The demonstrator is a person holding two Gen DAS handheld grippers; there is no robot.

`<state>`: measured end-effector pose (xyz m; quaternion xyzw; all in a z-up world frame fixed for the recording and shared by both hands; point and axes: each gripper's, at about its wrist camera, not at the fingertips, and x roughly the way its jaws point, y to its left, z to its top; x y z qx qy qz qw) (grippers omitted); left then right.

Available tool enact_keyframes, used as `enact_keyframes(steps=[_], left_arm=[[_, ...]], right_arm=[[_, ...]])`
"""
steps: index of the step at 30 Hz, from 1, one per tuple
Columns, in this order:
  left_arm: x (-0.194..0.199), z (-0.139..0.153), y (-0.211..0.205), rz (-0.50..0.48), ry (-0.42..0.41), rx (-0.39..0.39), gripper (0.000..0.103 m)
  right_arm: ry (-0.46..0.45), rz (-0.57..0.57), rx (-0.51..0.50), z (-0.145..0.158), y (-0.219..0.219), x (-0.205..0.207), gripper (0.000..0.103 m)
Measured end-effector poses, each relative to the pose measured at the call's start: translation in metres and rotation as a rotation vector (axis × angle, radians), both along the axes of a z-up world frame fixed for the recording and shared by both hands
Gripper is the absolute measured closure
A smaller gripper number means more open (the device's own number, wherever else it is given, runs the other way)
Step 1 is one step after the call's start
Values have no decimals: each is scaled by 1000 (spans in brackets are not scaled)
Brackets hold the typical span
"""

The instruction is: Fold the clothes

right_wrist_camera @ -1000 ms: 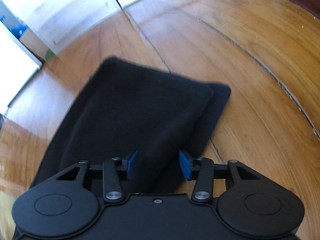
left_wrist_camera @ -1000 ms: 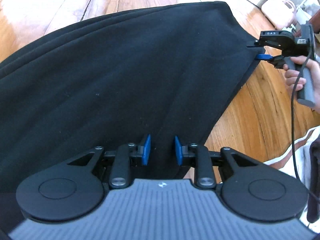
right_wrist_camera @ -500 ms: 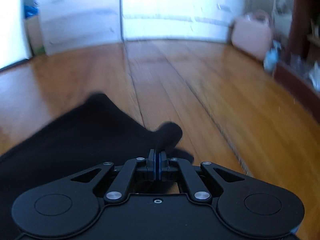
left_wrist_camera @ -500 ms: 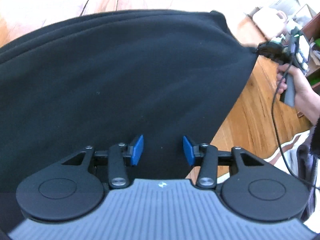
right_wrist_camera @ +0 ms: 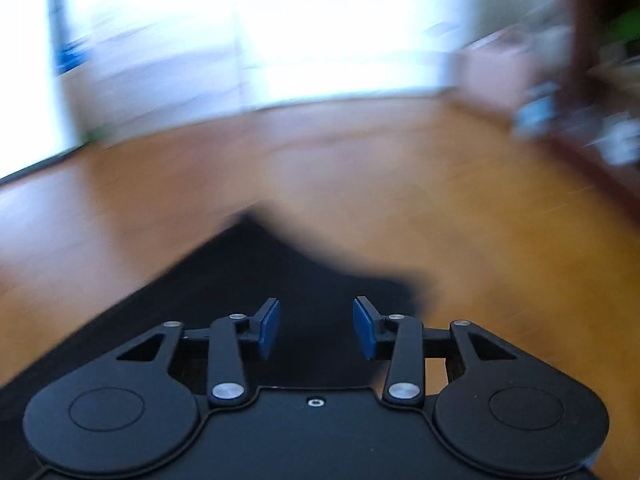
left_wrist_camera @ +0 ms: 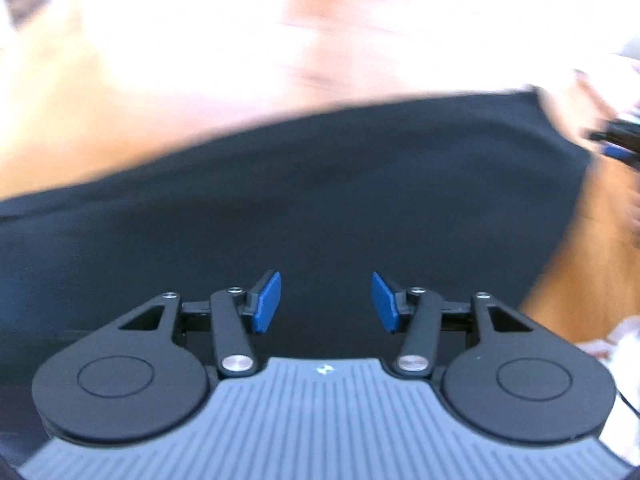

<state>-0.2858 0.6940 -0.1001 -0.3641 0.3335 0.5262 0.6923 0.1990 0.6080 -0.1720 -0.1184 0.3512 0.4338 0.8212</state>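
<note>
both views are blurred, so small details are hard to read. in the left wrist view the left gripper is low over the black garment, which lies spread on the wooden floor and fills the middle of the picture from the left edge to the right side. its two blue pads stand wide apart with only dark cloth visible between them, and they hold nothing; i cannot tell if the tips touch the fabric. the gripper points toward the far edge of the garment, where the floor is very bright. at the far right corner of the cloth, the right gripper appears as a dark blurred shape with a bit of blue, just beside that corner; from this view i cannot tell if it touches the cloth. in the right wrist view the right gripper is also spread apart, its blue pads separated and empty, with the garment under them. here the cloth runs from the near left to a pointed corner farther away, and the wooden floor lies around it on the left, far and right sides. the gripper is aimed nearly level along the floor toward a bright white wall far away. at the far right there is some blurred furniture which i cannot identify.
</note>
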Motion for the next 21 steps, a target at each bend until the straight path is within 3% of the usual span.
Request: enact_keyframes(steps=[2, 6, 8, 9, 11, 13, 14, 18, 19, 21], left_arm=[[-36, 3, 6, 129, 73, 33, 53], [-101, 0, 14, 335, 38, 59, 53], [-125, -4, 19, 405, 67, 64, 50], [-132, -7, 21, 420, 111, 62, 50], [-137, -10, 24, 415, 203, 73, 50], [-137, -8, 27, 418, 208, 86, 46], [-138, -9, 27, 420, 187, 86, 43], [-140, -24, 37, 340, 197, 88, 6], [-135, -31, 43, 309, 251, 85, 5], [-123, -40, 50, 248, 358, 87, 6]], right_arm=[[109, 159, -8, -3, 17, -37, 57], [287, 463, -21, -15, 52, -122, 57], [301, 595, -52, -20, 69, -166, 56], [261, 652, -66, -22, 73, -187, 55], [176, 766, -94, -26, 80, -231, 42], [78, 859, -113, -30, 87, -266, 39], [63, 872, -111, -32, 88, -269, 37], [14, 918, -98, -41, 94, -277, 31], [2, 930, -95, -44, 95, -279, 25], [-23, 952, -88, -48, 98, -283, 24]])
